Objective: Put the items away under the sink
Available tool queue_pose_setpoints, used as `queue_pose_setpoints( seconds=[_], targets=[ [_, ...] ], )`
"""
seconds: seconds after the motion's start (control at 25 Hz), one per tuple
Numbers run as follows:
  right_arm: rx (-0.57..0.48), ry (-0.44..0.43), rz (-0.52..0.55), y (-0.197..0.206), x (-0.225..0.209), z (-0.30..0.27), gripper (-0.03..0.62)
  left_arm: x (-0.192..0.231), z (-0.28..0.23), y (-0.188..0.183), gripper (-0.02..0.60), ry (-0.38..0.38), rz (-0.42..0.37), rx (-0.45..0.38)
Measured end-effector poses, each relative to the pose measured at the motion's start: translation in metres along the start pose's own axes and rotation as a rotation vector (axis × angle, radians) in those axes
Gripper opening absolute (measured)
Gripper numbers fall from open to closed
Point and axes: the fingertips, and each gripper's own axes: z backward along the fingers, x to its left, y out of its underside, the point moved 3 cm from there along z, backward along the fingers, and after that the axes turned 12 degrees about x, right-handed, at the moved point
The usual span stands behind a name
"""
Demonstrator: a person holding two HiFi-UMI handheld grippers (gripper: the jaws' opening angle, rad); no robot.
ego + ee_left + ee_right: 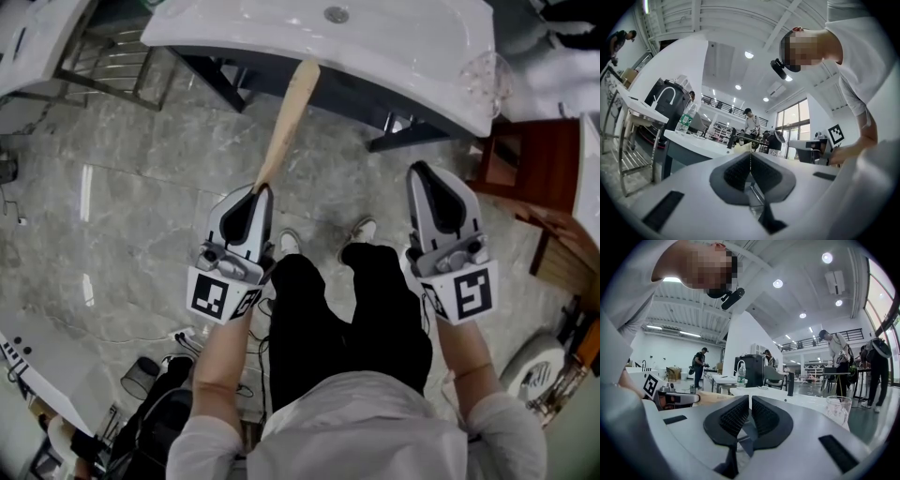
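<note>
Fingers [737, 171] of the left gripper [750, 158] are pressed close together on the thin end of a long pale wooden club-shaped stick [744, 148], whose tip shows just past the black ribbed pads. The right gripper [750, 401] has its pads drawn in to a narrow slit with nothing between them.

From the head view, both grippers are held out in front of the person's black trousers [328, 309] and white shoes [289, 242], above a grey marbled floor [141, 187]. The left gripper [255, 192] carries the stick [286, 122] pointing away from the person and a little to the right. The stick widens as it goes, and its thick end reaches the near edge of the white sink counter [234, 23], around the middle of that edge. The right gripper [419, 169] hangs well apart from the stick, short of the counter's near right corner.

A clear glass mug [487, 75] stands at the right edge of the counter, also seen ahead of the right gripper [836, 411]. Beneath the near edge runs a dark frame [375, 103]. A round metal drain [337, 14] sits in the basin toward the far edge.
</note>
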Motion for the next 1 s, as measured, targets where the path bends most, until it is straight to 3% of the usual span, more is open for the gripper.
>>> queue_pose_setpoints(
  seconds=[0.56,1.0],
  targets=[
    [-0.025,0.004,0.001,0.051,-0.009,-0.026,0.044,0.013,-0.003,0.066,0.006,-0.01,-0.008,0.05],
    [0.03,-0.006,0.002,0.103,-0.021,-0.042,0.044,0.021,-0.029,0.129,0.006,-0.002,-0.002,0.086]
  ],
)
